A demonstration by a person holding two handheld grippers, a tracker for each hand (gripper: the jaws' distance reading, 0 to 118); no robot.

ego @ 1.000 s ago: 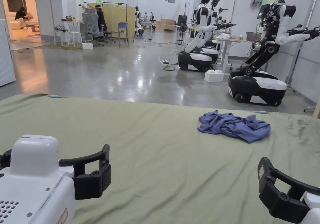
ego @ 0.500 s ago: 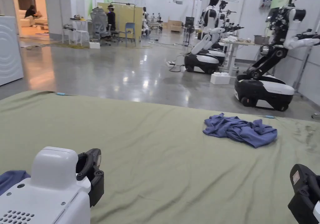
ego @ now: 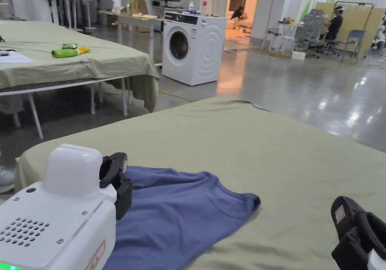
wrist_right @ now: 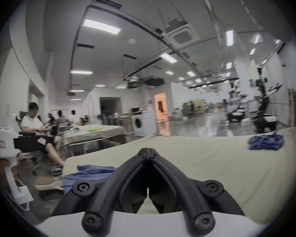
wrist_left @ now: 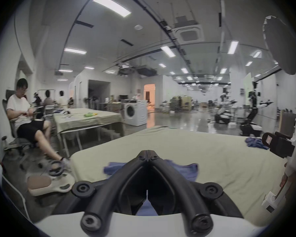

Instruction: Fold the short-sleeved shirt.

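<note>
Lying flat on the near left part of the green-covered table (ego: 271,146), a blue shirt (ego: 181,214) is seen in the head view, where half a second ago a crumpled blue garment (wrist_right: 265,143) was seen farther along the cloth; that change is owed to the head camera having been turned to the left, so that a washing machine (ego: 192,48) and a second table (ego: 94,61) are now taken in. The left gripper (wrist_left: 148,154) is held just above the shirt with its jaws closed together on nothing. The right gripper (wrist_right: 148,151) is likewise closed and empty, held over bare cloth beside the shirt.
</note>
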